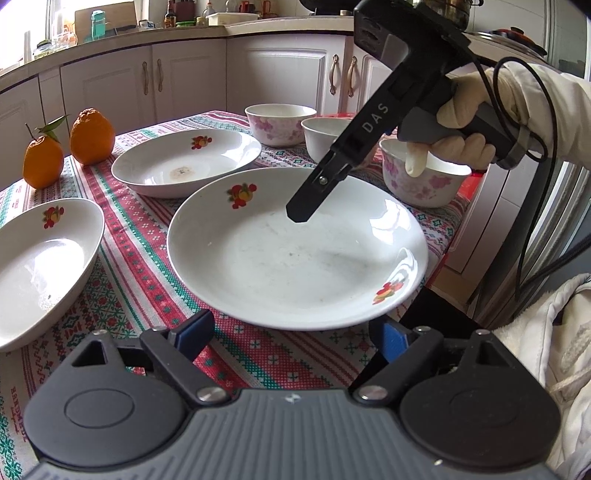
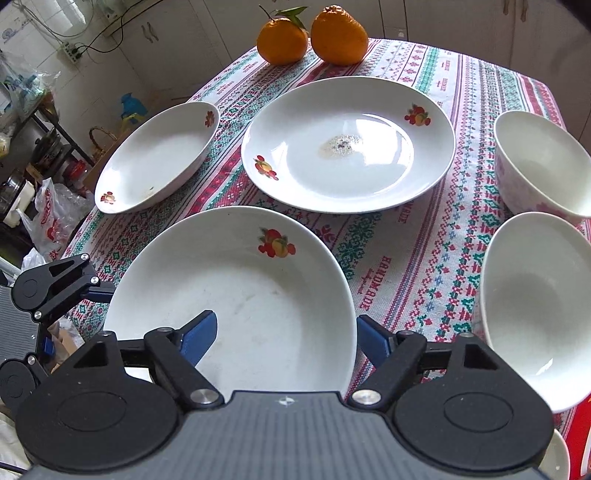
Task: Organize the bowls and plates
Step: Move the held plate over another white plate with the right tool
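White ceramic plate with fruit decal [image 2: 236, 295] sat between spread fingers of right gripper [image 2: 284, 338], best pinched squarely at rim; left gripper [image 1: 291, 338] likewise spread.

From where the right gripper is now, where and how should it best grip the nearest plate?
Grip the near plate by its raised rim on the side nearest the right gripper, coming in low, one finger inside, one under. The rim lifts off the cloth, and the open fingers already straddle it.

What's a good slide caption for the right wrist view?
Open right tongs straddle the near plate's rim; two more plates, bowls and two oranges wait on the patterned tablecloth.
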